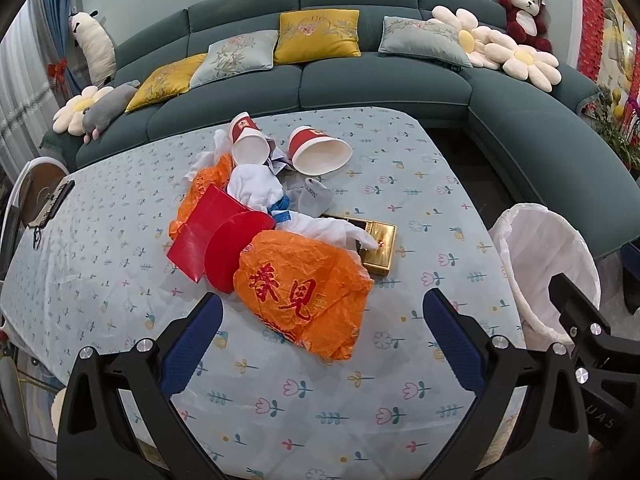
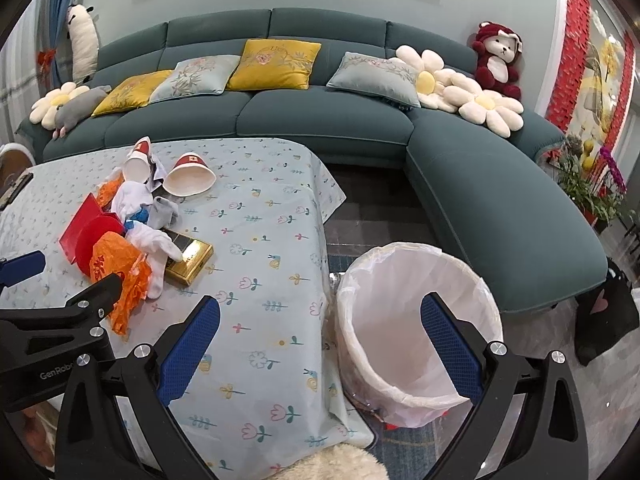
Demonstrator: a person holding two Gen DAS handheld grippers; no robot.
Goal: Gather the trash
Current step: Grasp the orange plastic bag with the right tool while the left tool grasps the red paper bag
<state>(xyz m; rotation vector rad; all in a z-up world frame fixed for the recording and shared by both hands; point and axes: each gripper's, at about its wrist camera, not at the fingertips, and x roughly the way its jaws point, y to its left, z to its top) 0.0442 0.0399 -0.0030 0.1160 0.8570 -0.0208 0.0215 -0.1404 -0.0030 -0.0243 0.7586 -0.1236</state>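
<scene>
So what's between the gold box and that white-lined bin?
Only bare flowered tablecloth and its hanging edge separate the gold box from the bin; the right wrist view shows it best.

Bare tablecloth (image 2: 272,240) lies between trash pile (image 1: 276,232) and bin (image 2: 416,320).

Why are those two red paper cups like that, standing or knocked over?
Knocked over. Both paper cups lie on their sides on the table, white insides facing the camera. No liquid shows.

Teal sofa (image 1: 384,84) behind counter (image 1: 120,240); yellow cushion (image 1: 318,36), flower pillows (image 1: 496,46), red plush bear (image 1: 524,12) on it.
</scene>
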